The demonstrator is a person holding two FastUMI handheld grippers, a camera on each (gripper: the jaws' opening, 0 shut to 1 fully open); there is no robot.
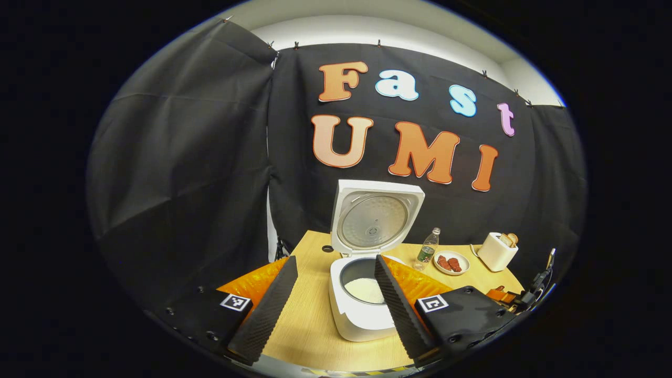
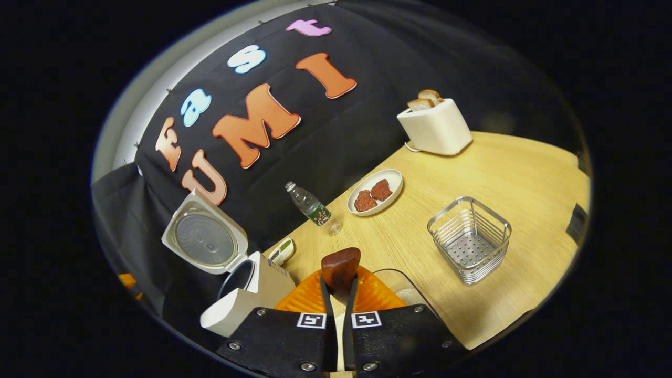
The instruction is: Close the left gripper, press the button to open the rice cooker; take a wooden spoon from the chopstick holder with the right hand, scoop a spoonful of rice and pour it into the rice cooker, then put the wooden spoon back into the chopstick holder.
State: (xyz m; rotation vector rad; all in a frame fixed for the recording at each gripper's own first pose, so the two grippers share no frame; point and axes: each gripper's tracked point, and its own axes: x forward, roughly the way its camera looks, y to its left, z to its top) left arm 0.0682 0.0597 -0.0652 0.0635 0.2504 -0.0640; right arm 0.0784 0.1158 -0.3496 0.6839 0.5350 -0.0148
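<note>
Two grippers are at work here. Starting at the worktop's left side, the rice cooker [image 1: 362, 299] stands with its lid [image 1: 374, 216] swung fully up, a layer of white rice [image 1: 364, 290] lying in the inner pot; the left gripper [image 1: 336, 307] hovers in front of it with its fingers spread wide, touching nothing. Further right along the back edge stand a water bottle [image 1: 429, 248], a plate of reddish food [image 2: 375, 191] and a toaster [image 2: 436, 127] with bread in its slots. Toward the right edge sits the chopstick holder [image 2: 469, 239], a wire basket that looks empty. The right gripper [image 2: 337, 294] is closed narrow on the wooden spoon [image 2: 340, 266], whose dark bowl shows just past the fingertips above an orange dish [image 2: 367, 296]; whether the bowl carries rice I cannot tell. The spoon is likely light, stiff and smooth, so a firm hold on the handle, kept level, should stop it from twisting while loaded. The wire holder is probably light too and may shift when the spoon goes back.
</note>
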